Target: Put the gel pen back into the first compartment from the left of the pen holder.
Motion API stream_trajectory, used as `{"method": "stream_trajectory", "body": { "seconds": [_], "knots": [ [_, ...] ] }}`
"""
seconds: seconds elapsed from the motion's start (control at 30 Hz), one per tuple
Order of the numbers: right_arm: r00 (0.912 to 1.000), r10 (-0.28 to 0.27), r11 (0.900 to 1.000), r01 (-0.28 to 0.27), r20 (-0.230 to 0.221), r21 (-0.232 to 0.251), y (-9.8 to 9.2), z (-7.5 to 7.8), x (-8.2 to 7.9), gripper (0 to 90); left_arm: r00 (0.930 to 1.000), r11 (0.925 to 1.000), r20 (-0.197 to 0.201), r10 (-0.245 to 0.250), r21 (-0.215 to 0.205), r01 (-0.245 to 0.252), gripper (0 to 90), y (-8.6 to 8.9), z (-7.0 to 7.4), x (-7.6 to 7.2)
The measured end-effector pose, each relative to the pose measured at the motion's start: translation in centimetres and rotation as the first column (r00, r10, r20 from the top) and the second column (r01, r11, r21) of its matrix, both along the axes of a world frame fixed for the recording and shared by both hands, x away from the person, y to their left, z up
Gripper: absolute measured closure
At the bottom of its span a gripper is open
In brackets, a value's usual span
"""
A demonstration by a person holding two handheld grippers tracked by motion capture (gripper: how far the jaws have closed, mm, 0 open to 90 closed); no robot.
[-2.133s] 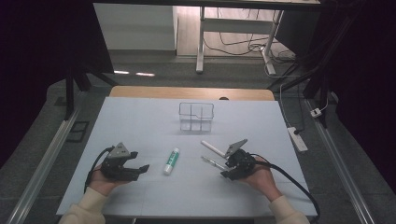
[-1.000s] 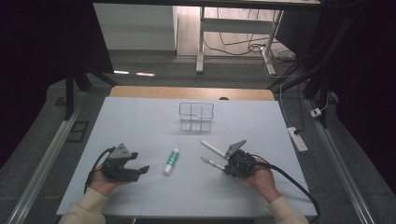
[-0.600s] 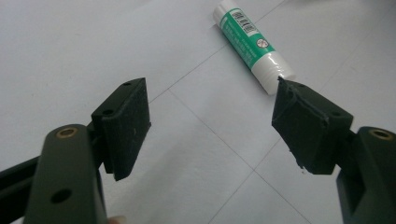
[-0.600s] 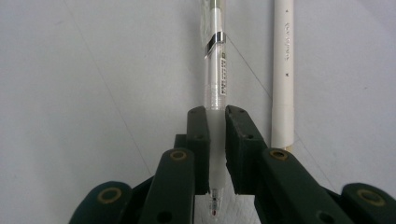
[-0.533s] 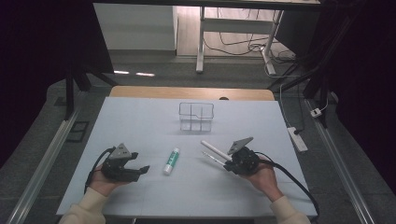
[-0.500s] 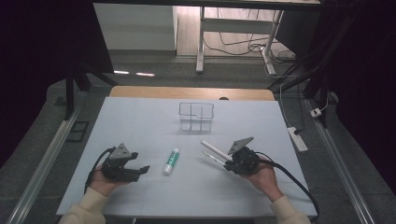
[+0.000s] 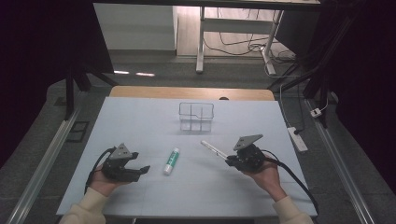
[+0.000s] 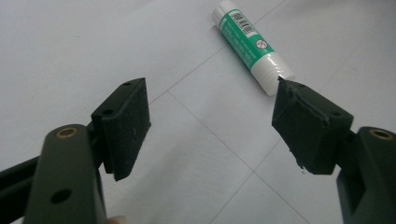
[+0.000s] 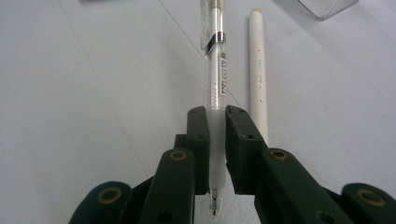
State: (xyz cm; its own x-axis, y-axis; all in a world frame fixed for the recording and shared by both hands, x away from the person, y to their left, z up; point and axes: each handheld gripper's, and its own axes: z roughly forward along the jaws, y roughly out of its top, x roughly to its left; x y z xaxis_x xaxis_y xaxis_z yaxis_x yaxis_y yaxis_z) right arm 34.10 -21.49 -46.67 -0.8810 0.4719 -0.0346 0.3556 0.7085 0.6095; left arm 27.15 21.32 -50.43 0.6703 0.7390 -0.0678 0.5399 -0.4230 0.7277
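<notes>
My right gripper (image 9: 215,140) is clamped on a clear pen (image 9: 215,84) — both pads press its frosted grip section, with the writing tip poking out behind the jaws toward the camera and the clipped barrel running away from me. In the high view the right gripper (image 7: 232,161) sits in my right hand (image 7: 266,175) toward the near right part of the white table (image 7: 140,116), the forearm coming in from the bottom edge and angling up and left; the jaws point left and slightly away, and the pen (image 7: 213,149) sticks out from them on that slant. Whether the pen is clear of the table I can't tell. A second white pen (image 9: 258,74) lies flat on the table just beside the held one, roughly parallel to it and apart from it.

My left gripper (image 8: 212,126) has its jaws spread wide with nothing between them but bare tabletop. In the high view it (image 7: 140,170) rests low in my left hand (image 7: 100,179) at the near left, jaws aimed to the right. A green-and-white glue stick (image 8: 250,46) lies just ahead of one pad — close, though I can't tell if they touch. From above the glue stick (image 7: 171,161) lies between my two hands, and a wire basket (image 7: 196,116) stands farther back near the table's middle.
</notes>
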Motion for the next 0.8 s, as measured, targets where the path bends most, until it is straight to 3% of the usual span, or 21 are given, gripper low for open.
{"method": "stream_trajectory", "body": {
  "seconds": [0.8],
  "knots": [
    [0.9999,0.006,1.000,-0.006,0.009,0.024,0.5,0.2,0.0,79.5,0.9967,0.9973,0.036,-0.073,0.014,0.072,27.0,-3.5,1.5,0.6]
  ]
}}
